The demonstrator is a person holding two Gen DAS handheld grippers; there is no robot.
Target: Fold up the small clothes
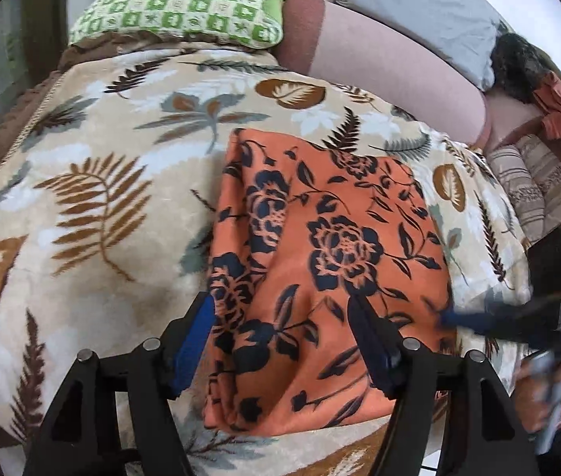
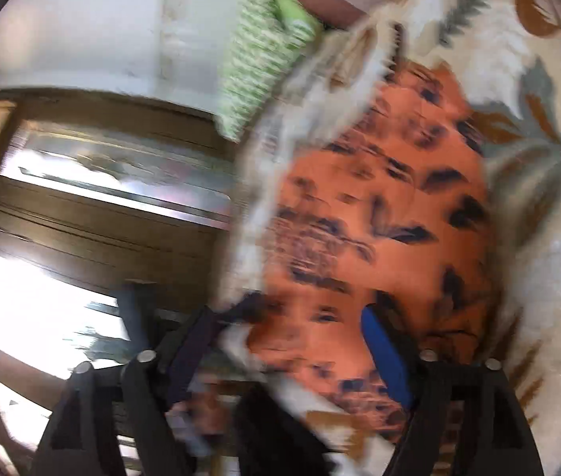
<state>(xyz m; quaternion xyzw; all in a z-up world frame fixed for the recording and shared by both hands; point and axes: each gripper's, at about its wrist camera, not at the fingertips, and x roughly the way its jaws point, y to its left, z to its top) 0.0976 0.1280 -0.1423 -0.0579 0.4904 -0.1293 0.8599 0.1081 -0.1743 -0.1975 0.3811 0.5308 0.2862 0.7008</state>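
So the orange cloth (image 1: pixel 320 261) with the dark flower print is lying folded into a rough rectangle on the leaf-print blanket (image 1: pixel 94 182), a bit right of the middle of the bed. The left gripper (image 1: pixel 280 309) is over its near end with the jaws spread wide, blue pads either side of the fabric and not pinching anything. The right gripper (image 1: pixel 455 319) comes in blurry from the right, at the cloth's near right edge. Its own view is smeared, but its jaws (image 2: pixel 292 341) are wide apart too, with cloth (image 2: pixel 379 206) showing between them and no grip that I can make out. A green checked pillow (image 1: pixel 185 8) sits at the far end, with a pink bolster (image 1: pixel 391 63) to its right.
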